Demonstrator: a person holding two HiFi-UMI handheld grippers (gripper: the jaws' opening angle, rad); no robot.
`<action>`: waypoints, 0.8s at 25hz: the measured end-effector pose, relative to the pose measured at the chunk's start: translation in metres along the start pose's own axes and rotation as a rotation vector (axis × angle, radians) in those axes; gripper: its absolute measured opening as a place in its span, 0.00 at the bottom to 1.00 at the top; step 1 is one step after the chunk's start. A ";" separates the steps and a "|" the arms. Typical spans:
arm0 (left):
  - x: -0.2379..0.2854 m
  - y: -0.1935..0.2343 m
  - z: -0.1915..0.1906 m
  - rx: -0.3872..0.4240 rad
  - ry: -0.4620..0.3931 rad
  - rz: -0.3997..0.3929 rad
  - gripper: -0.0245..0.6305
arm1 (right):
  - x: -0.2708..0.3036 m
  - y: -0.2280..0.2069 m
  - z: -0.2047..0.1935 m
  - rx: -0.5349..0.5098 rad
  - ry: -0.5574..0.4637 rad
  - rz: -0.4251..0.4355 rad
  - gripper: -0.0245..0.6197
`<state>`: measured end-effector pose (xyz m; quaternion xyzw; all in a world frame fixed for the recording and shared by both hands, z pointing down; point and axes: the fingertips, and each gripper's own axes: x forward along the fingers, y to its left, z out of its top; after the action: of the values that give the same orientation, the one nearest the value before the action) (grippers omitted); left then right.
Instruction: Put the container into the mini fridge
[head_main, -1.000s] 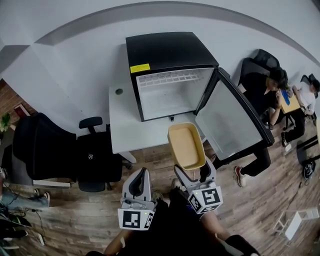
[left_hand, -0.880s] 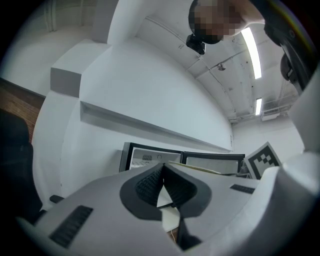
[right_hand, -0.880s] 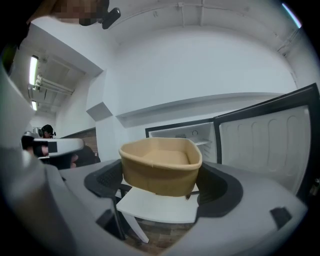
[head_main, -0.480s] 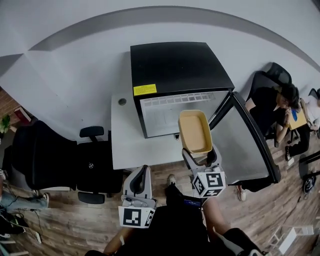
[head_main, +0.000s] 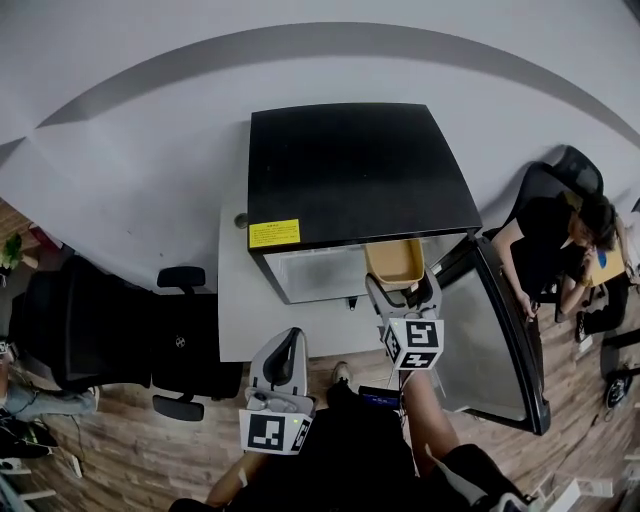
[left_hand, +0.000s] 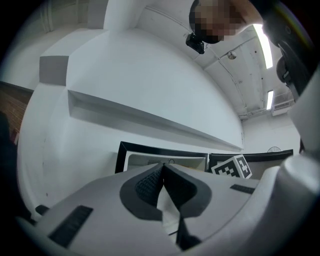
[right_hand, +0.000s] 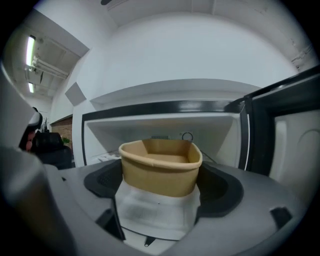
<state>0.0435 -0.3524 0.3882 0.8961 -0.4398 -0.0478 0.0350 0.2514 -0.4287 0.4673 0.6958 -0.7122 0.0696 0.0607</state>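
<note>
In the head view, the black mini fridge (head_main: 355, 170) stood on a white tabletop (head_main: 245, 315), its door (head_main: 500, 340) swung wide open to the right. The person's right arm reached forward to the fridge's opening. The right tool (head_main: 403, 292) there held a tan container (head_main: 394, 262), whose far end was already hidden under the fridge's top edge. The left arm was held back close to the body. The left tool (head_main: 282, 350) sat in front of the fridge's left half, about at the tabletop's front edge and pointing toward the fridge. A black office chair (head_main: 120, 320) stood left of the fridge, and a seated person (head_main: 545, 240) was beyond the open door.

In the left gripper view, the left tool (left_hand: 162, 172) had its jaws pressed together at the tips, with nothing between them. Beyond them the fridge's open front (left_hand: 165, 159) showed, and the right tool's marker cube (left_hand: 231, 167) sat at its right side.

In the right gripper view, the right tool (right_hand: 161, 187) had its jaws closed on the container (right_hand: 160, 167), one pad against each side of its near end. The container was upright, open at the top and looked empty. It was level with the fridge's white inside (right_hand: 160, 125), just at the mouth of the opening. The door (right_hand: 295, 145) stood open on the right of the fridge.
</note>
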 end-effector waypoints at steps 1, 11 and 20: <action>0.007 0.000 0.000 -0.001 0.002 0.003 0.05 | 0.009 -0.003 0.000 -0.004 0.006 0.006 0.76; 0.051 0.009 -0.004 -0.001 0.007 0.064 0.05 | 0.065 -0.031 -0.001 -0.041 0.040 0.020 0.76; 0.055 0.015 -0.009 0.000 0.013 0.110 0.05 | 0.083 -0.033 -0.004 -0.111 0.059 0.022 0.76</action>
<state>0.0658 -0.4046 0.3952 0.8708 -0.4884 -0.0401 0.0404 0.2825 -0.5107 0.4873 0.6813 -0.7203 0.0512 0.1195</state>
